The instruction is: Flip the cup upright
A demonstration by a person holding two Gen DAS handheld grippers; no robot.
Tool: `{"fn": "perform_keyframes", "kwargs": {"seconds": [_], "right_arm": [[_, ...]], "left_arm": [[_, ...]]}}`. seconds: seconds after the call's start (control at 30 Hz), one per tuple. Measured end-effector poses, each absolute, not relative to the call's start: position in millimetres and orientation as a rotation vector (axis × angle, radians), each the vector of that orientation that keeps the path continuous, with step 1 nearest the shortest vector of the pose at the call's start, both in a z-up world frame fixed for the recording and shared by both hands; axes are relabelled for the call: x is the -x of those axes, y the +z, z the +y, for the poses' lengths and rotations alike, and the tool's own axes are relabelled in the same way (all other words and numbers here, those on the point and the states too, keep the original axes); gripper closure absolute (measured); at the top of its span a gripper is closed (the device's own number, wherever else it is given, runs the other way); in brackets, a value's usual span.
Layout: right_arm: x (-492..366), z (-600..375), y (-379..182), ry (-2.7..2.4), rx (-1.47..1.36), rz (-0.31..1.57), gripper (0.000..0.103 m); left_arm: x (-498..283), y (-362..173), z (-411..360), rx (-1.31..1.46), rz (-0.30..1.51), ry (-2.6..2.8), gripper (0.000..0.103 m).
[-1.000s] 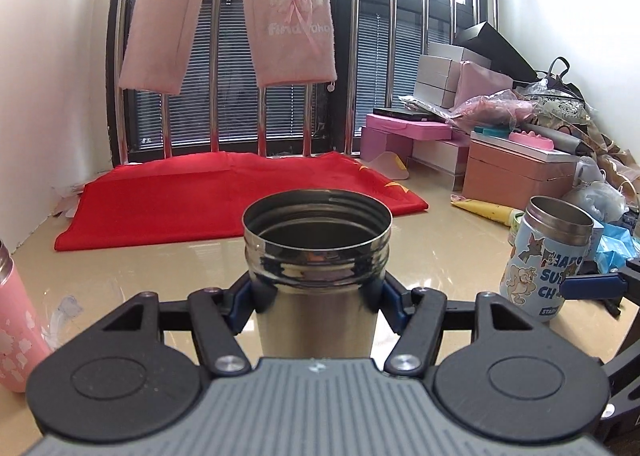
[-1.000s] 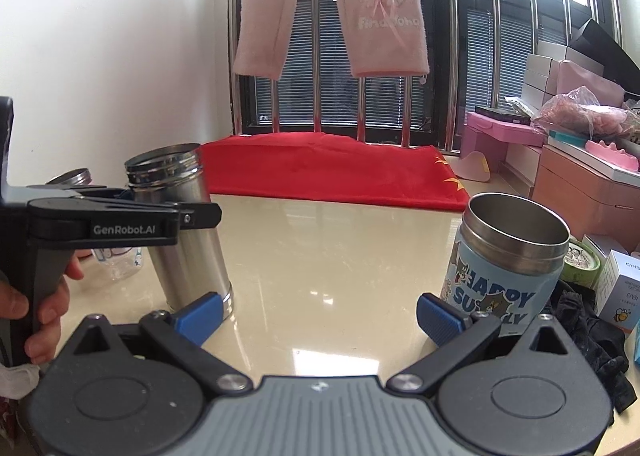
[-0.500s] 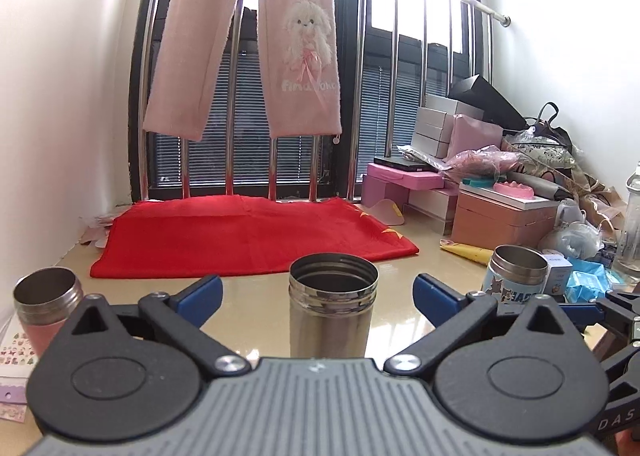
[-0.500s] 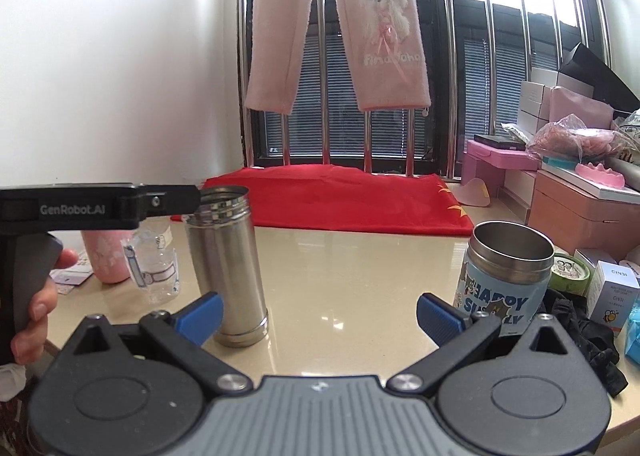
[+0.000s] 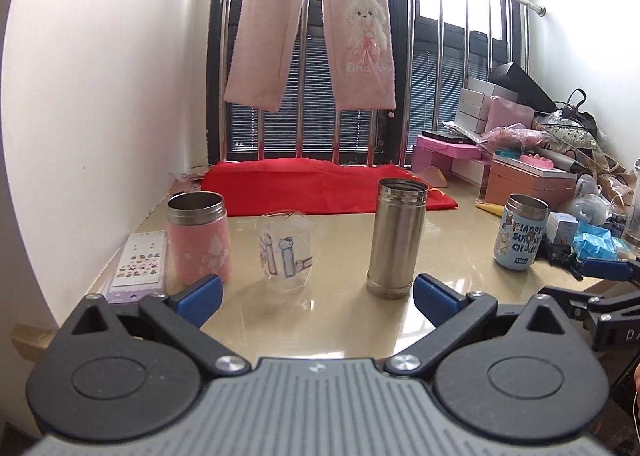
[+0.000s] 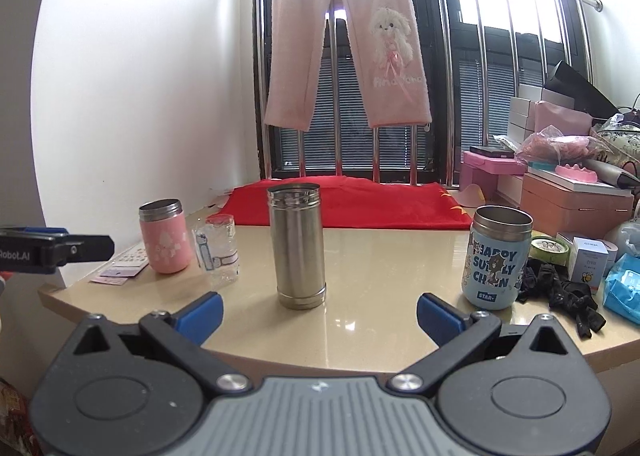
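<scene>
— Steel, bare and unpainted: the cup (image 5: 395, 236) stands upright on the beige table (image 5: 340, 320), open mouth up, threaded rim at the top, a ridged band at its foot. Where are your claws?

— My left claw (image 5: 316, 292) hovers level at the near edge of the table, blue pads spread wide, nothing between them. The cup sits just beyond my right pad (image 5: 434, 296), apart from it.

— And the other?

— My right claw (image 6: 318, 310) is low over the table's near edge, equally wide and empty. From there the cup (image 6: 298, 246) stands ahead, between the pads' lines but well clear of both.

— What flanks it?

— To its left a clear glass (image 5: 286, 250) and a pink mug (image 5: 198, 242); to its right, well apart, a blue mug (image 6: 498, 256), also mouth up. Behind lies a red cloth (image 6: 348, 201), with pink trousers (image 6: 348, 55) hanging from the rail above.
</scene>
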State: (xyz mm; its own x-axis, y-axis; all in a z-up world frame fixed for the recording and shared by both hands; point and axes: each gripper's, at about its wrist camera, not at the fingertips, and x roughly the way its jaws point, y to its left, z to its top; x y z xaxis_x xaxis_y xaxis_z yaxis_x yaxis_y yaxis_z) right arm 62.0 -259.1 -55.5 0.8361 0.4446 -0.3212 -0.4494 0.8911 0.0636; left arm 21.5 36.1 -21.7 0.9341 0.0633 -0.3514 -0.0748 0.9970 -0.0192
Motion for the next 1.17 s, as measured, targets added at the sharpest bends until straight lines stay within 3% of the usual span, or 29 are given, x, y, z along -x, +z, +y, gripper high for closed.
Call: {"fn": "perform_keyframes", "kwargs": {"seconds": [1.17], "right_arm": [[-50, -259, -58, 0.454, 0.019, 0.334, 0.0]], "left_arm": [[0, -28, 49, 0.106, 0.341, 0.068, 0.0]]}}
